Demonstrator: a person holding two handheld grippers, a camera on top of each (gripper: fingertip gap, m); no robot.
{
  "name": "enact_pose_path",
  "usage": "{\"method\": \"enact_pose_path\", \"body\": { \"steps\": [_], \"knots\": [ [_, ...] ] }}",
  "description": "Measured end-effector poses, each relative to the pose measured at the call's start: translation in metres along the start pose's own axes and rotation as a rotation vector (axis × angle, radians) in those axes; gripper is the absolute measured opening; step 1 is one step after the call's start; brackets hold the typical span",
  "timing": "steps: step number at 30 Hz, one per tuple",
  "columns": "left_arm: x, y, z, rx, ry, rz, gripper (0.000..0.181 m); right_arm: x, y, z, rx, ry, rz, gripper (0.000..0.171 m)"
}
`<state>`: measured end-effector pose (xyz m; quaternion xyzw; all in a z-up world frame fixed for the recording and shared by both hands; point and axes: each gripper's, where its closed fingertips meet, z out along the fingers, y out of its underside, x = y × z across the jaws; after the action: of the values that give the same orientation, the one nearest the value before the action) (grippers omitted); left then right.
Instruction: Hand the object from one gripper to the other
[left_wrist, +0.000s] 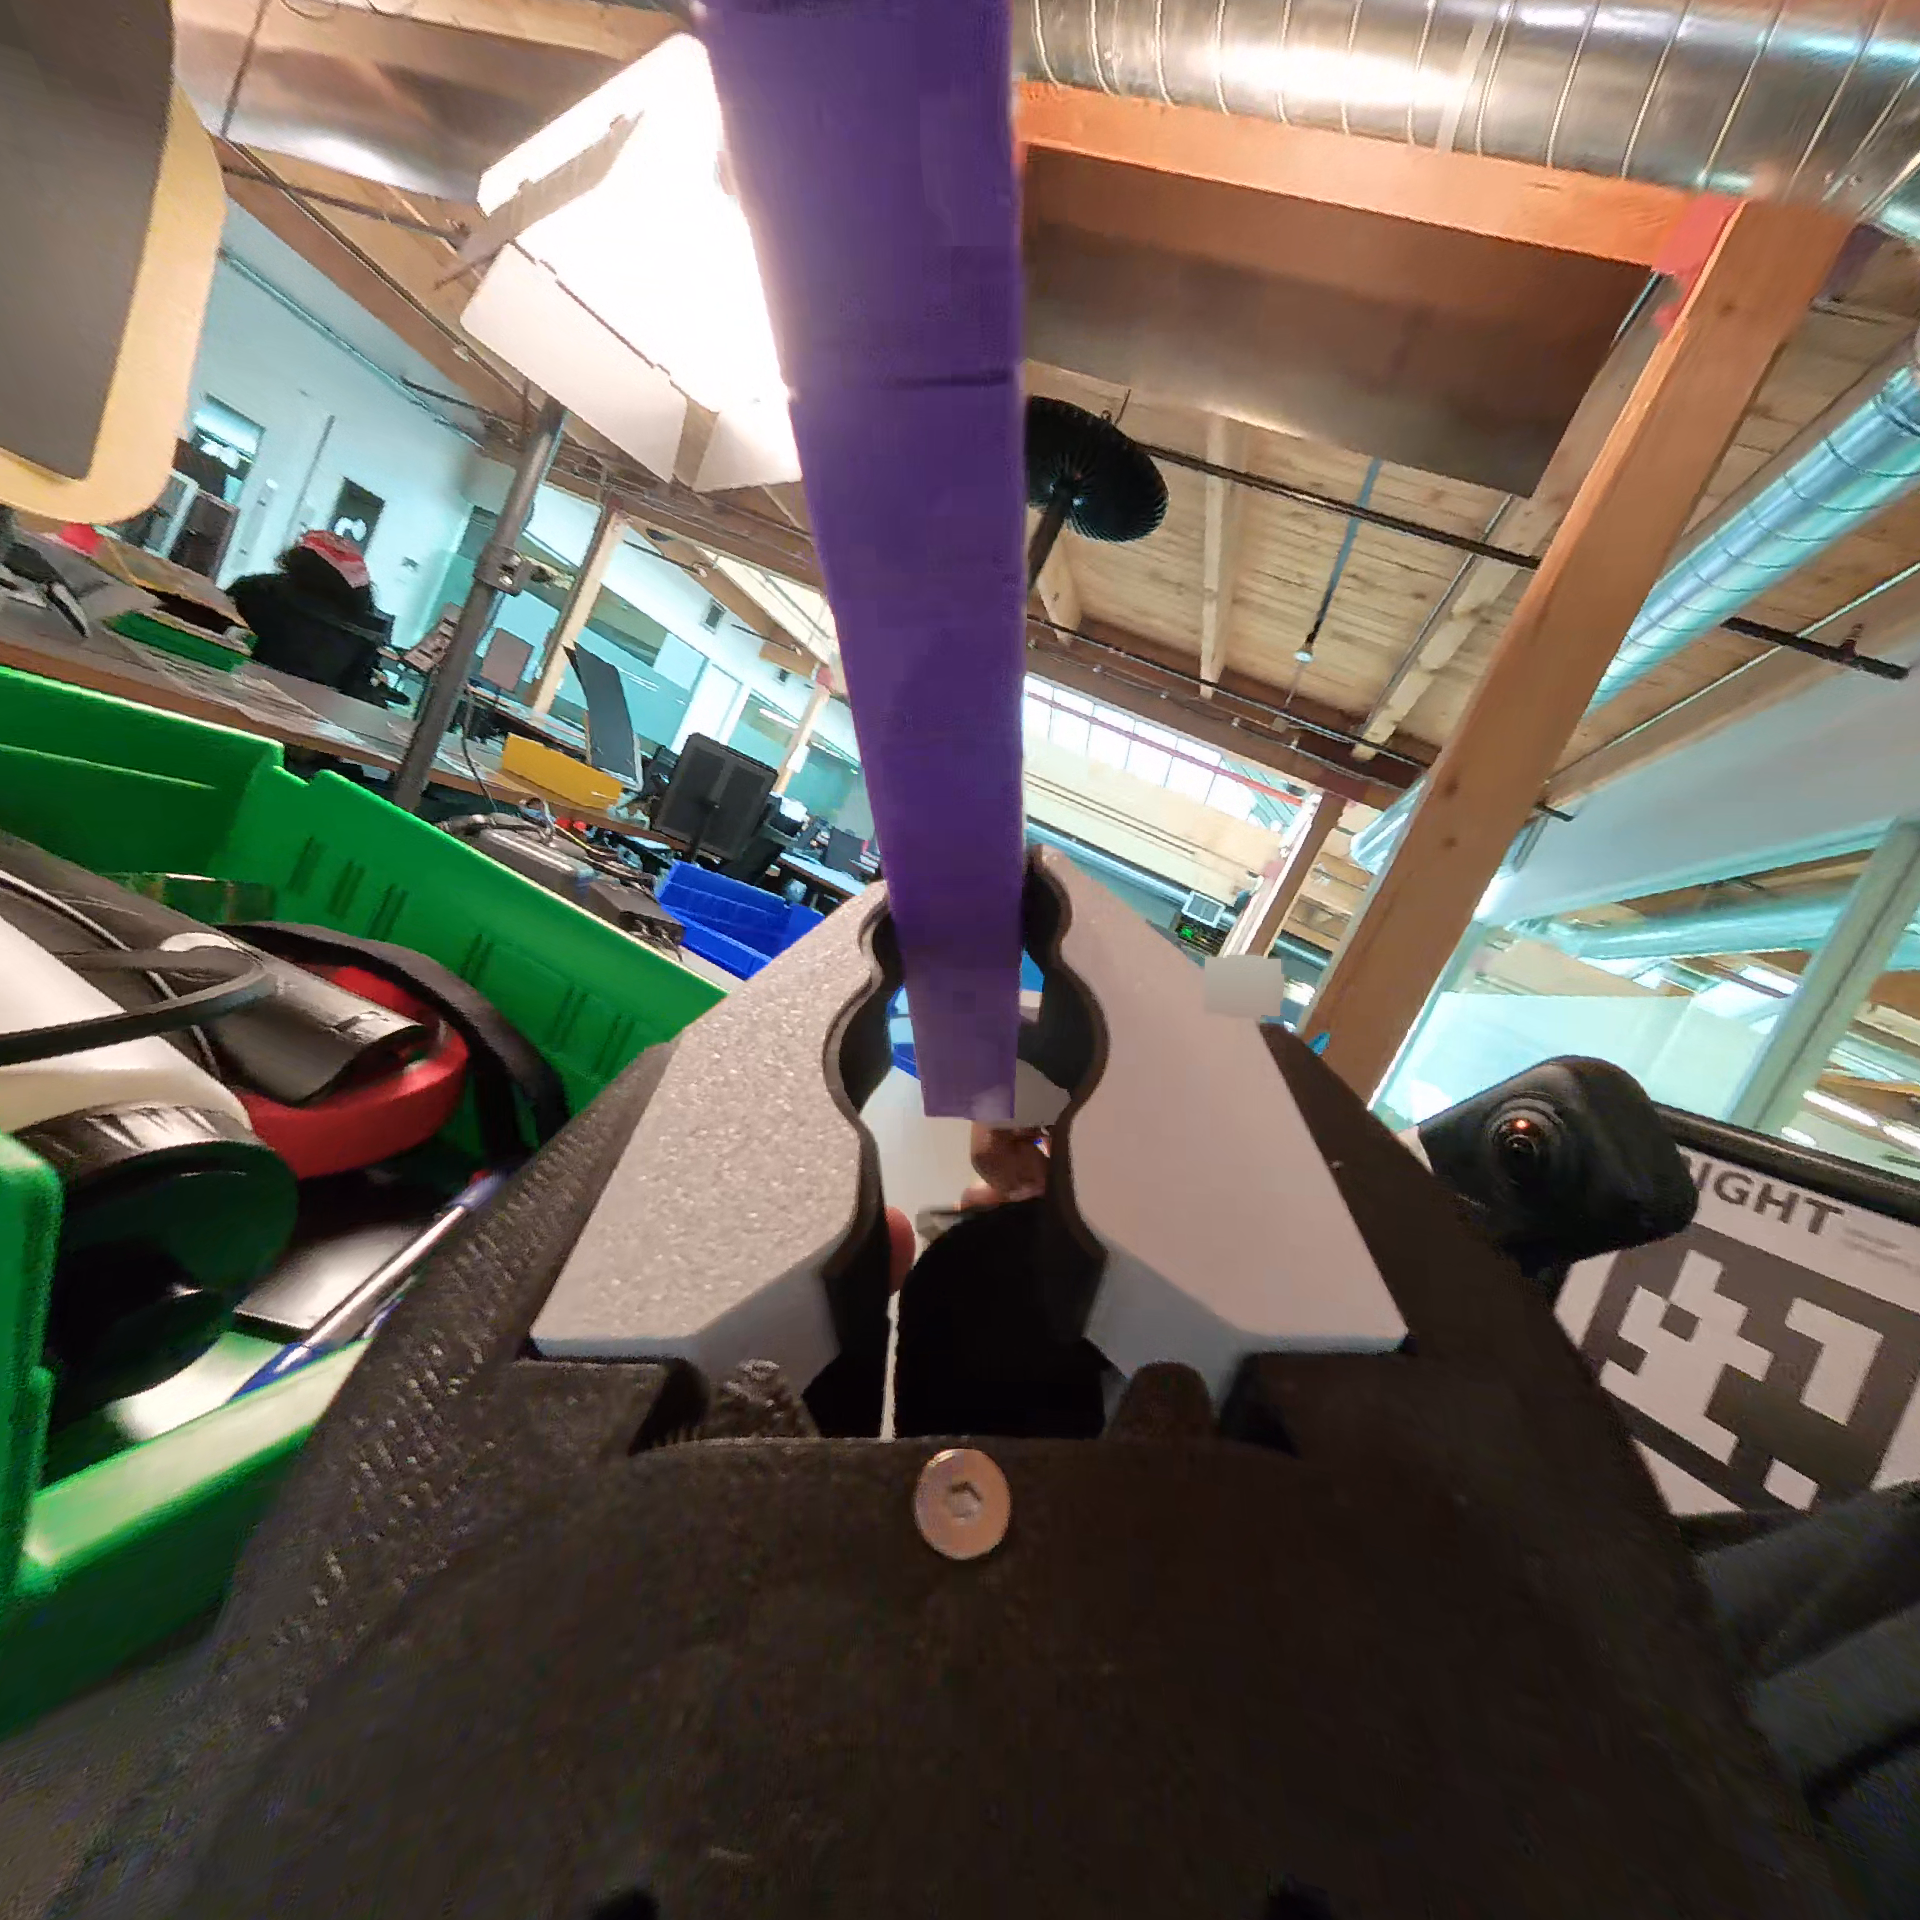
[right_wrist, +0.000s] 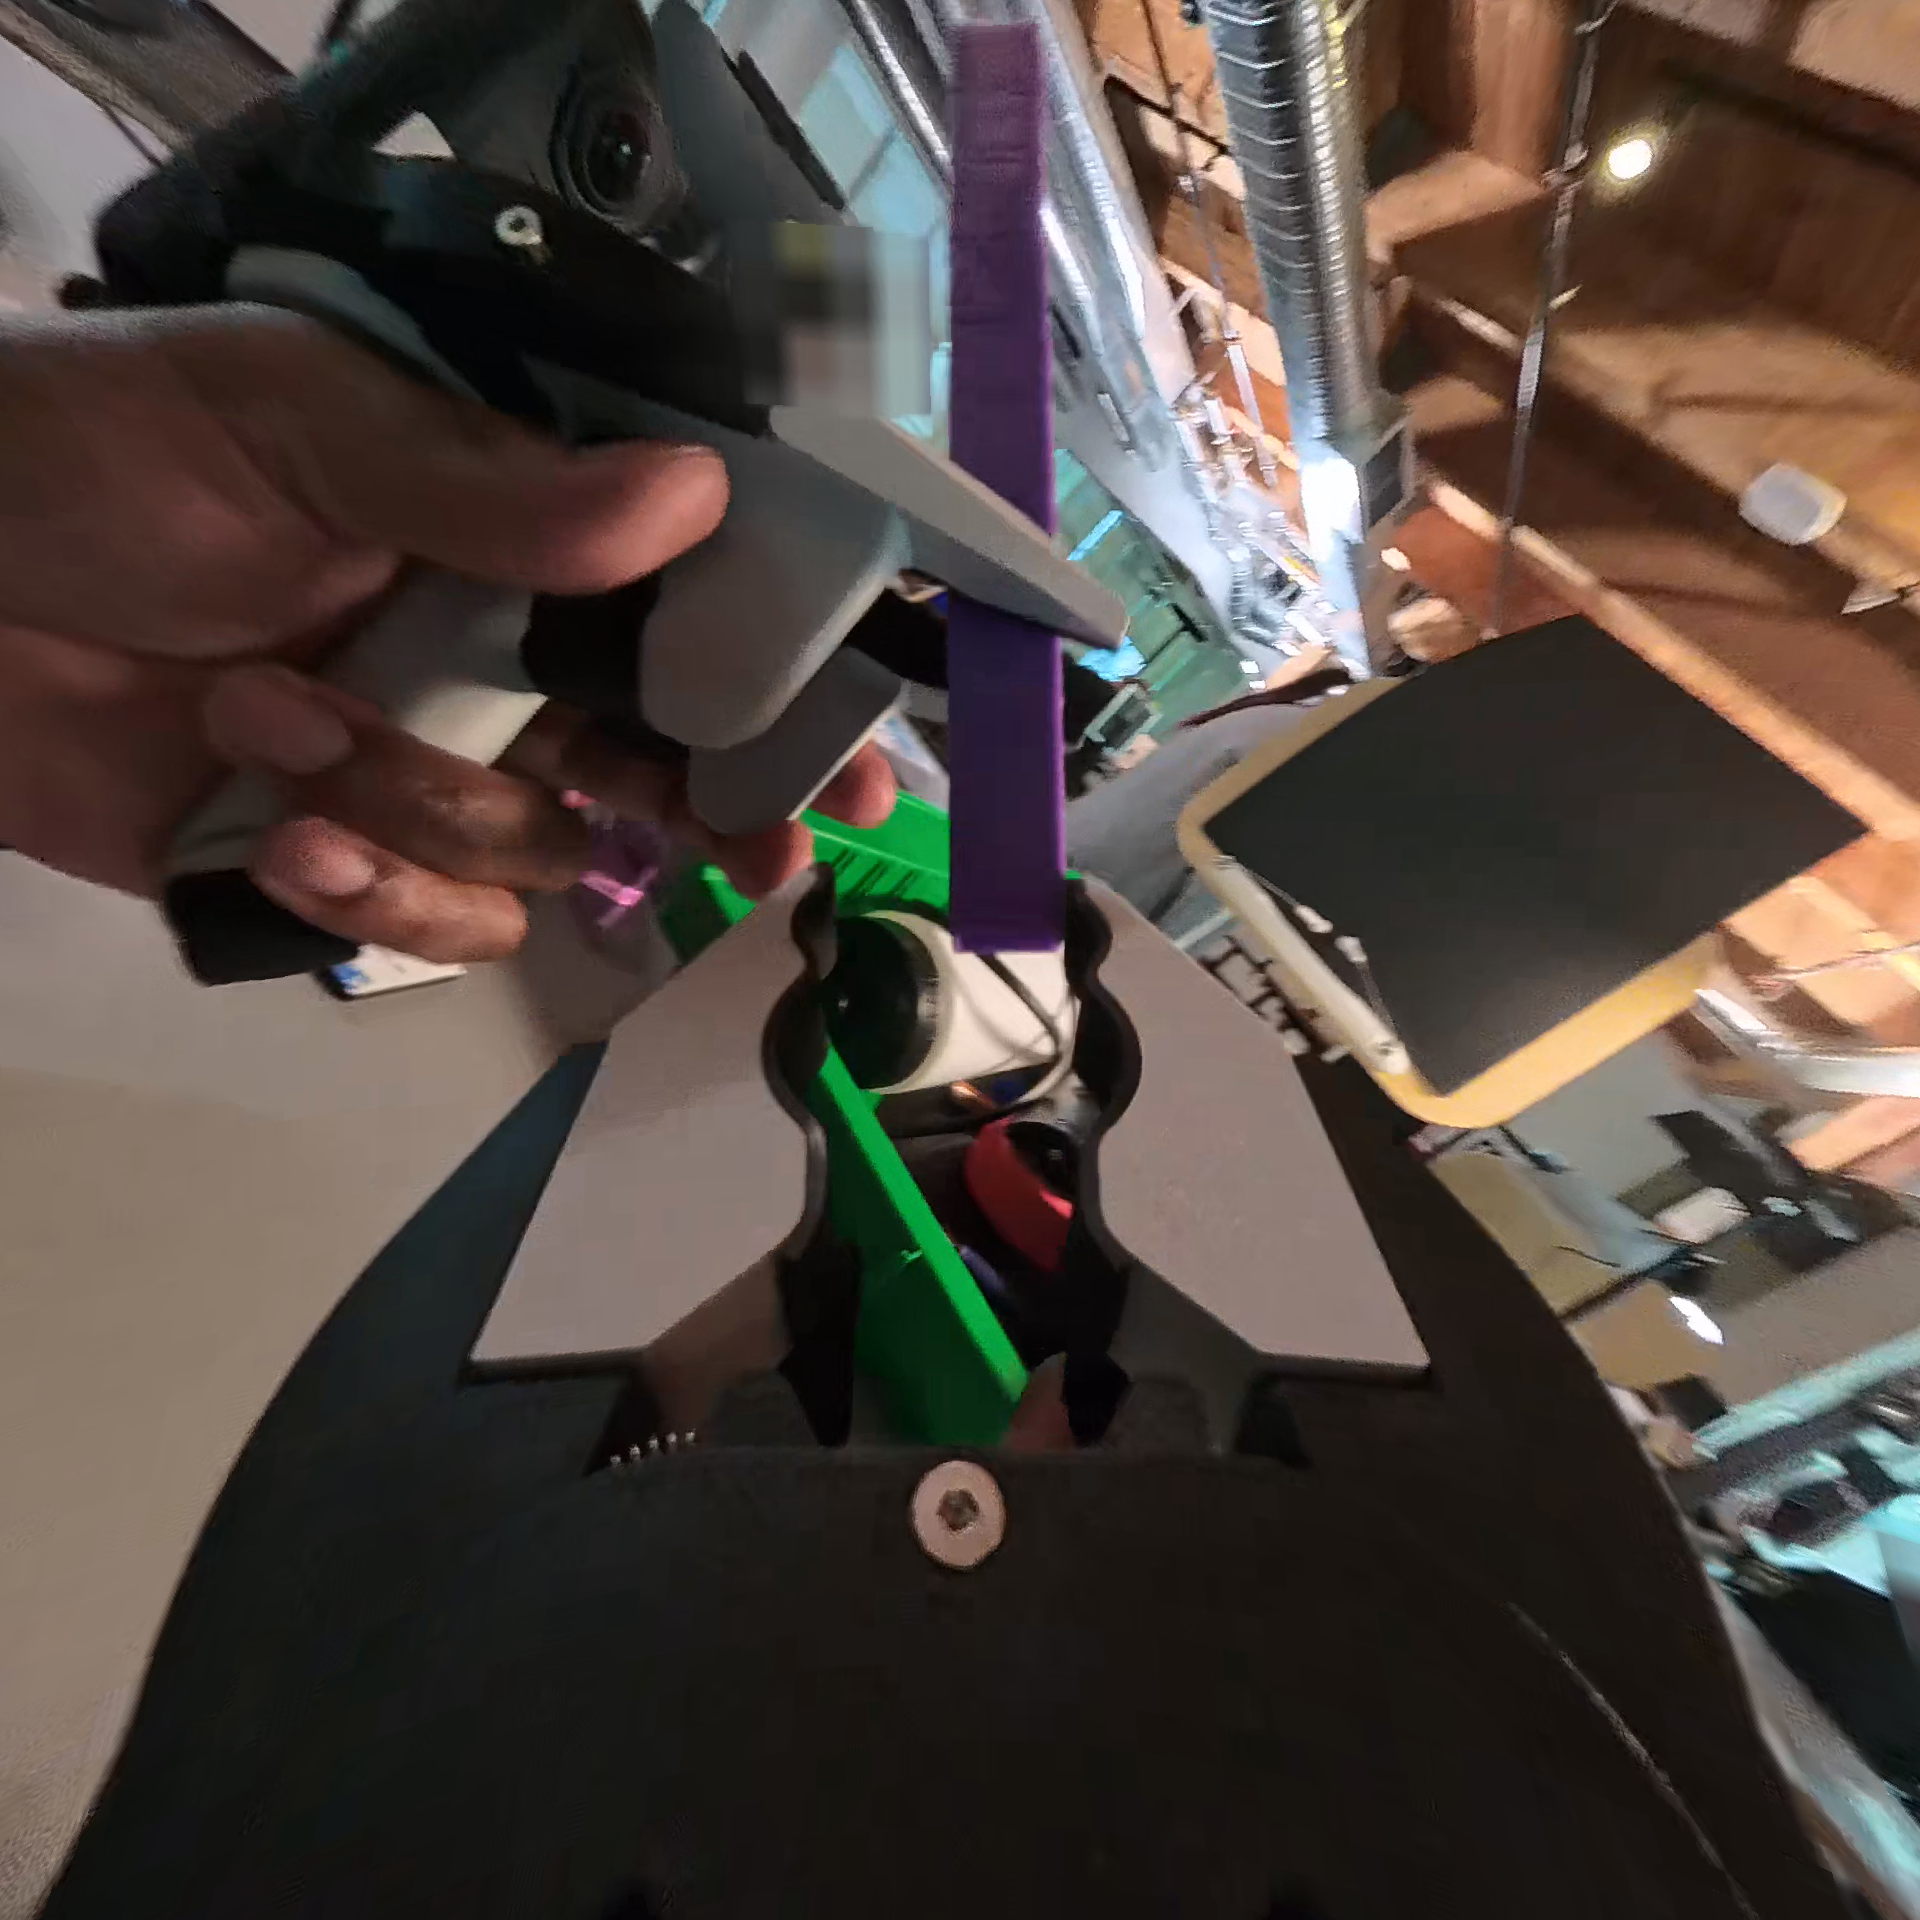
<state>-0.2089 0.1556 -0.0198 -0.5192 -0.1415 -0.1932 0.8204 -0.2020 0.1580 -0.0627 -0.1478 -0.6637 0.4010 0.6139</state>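
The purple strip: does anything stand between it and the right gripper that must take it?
Nothing visible does. The purple strip, held by the left gripper, hangs with its lower end at the tips of the right gripper, whose jaws are open. The gap between them is free.

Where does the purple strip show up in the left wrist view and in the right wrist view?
Left wrist view: the purple strip runs from the top edge down the centre, its lower end between the left gripper fingers.
Right wrist view: it stands upright at top centre, held farther up by the other gripper, its bottom end by the right gripper fingertips.
Shared landmark: the green bin.
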Motion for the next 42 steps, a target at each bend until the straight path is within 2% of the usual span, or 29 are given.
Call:
{"method": "enact_pose_path", "body": {
  "steps": [1, 2, 7, 11, 14, 19, 20, 22, 24, 27, 31, 34, 36, 39, 42],
  "knots": [
    [0.001, 0.003, 0.001, -0.013, 0.006, -0.001, 0.023, 0.004, 0.000, 0.000, -0.003, 0.038, -0.021, 0.040],
    [0.002, 0.005, 0.002, -0.020, 0.012, -0.002, 0.023, 0.008, 0.000, -0.001, 0.000, 0.068, -0.032, 0.023],
    [0.006, 0.008, 0.004, -0.051, 0.025, 0.019, 0.025, 0.012, -0.003, -0.006, 0.036, 0.026, 0.053, 0.023],
    [0.007, 0.002, 0.003, -0.028, 0.011, 0.079, 0.036, 0.001, -0.002, -0.010, 0.051, -0.149, 0.235, 0.023],
    [0.006, -0.001, -0.001, -0.016, 0.020, 0.066, 0.023, -0.005, -0.002, -0.014, 0.059, -0.242, 0.331, 0.023],
    [0.004, 0.004, 0.000, -0.045, -0.006, 0.093, 0.023, 0.001, 0.000, -0.010, 0.042, -0.140, 0.216, 0.042],
    [0.005, 0.008, 0.002, -0.066, -0.010, 0.112, 0.023, 0.000, 0.001, -0.008, 0.028, -0.127, 0.179, 0.041],
    [0.006, 0.017, 0.005, -0.112, -0.016, 0.145, 0.024, -0.005, 0.002, -0.006, 0.016, -0.126, 0.135, 0.025],
    [0.008, 0.018, 0.006, -0.115, -0.020, 0.172, 0.023, -0.006, 0.005, -0.006, 0.002, -0.135, 0.146, 0.024],
    [0.019, 0.015, 0.006, -0.099, 0.042, 0.177, 0.036, -0.005, 0.002, -0.010, 0.024, -0.200, 0.260, 0.023],
    [0.038, 0.013, 0.004, -0.097, 0.152, 0.174, 0.051, -0.002, -0.018, -0.023, 0.155, -0.361, 0.557, 0.023],
    [0.047, 0.017, 0.003, -0.119, 0.188, 0.226, 0.054, 0.001, -0.029, -0.033, 0.229, -0.474, 0.736, 0.023],
    [0.051, 0.020, 0.003, -0.124, 0.197, 0.259, 0.051, -0.002, -0.030, -0.036, 0.235, -0.525, 0.788, 0.023],
    [0.051, 0.017, 0.002, -0.097, 0.190, 0.285, 0.029, -0.006, -0.032, -0.037, 0.238, -0.559, 0.796, 0.023],
    [0.048, 0.014, 0.001, -0.091, 0.178, 0.295, 0.025, -0.002, -0.027, -0.032, 0.215, -0.481, 0.747, 0.032]
  ]
}}
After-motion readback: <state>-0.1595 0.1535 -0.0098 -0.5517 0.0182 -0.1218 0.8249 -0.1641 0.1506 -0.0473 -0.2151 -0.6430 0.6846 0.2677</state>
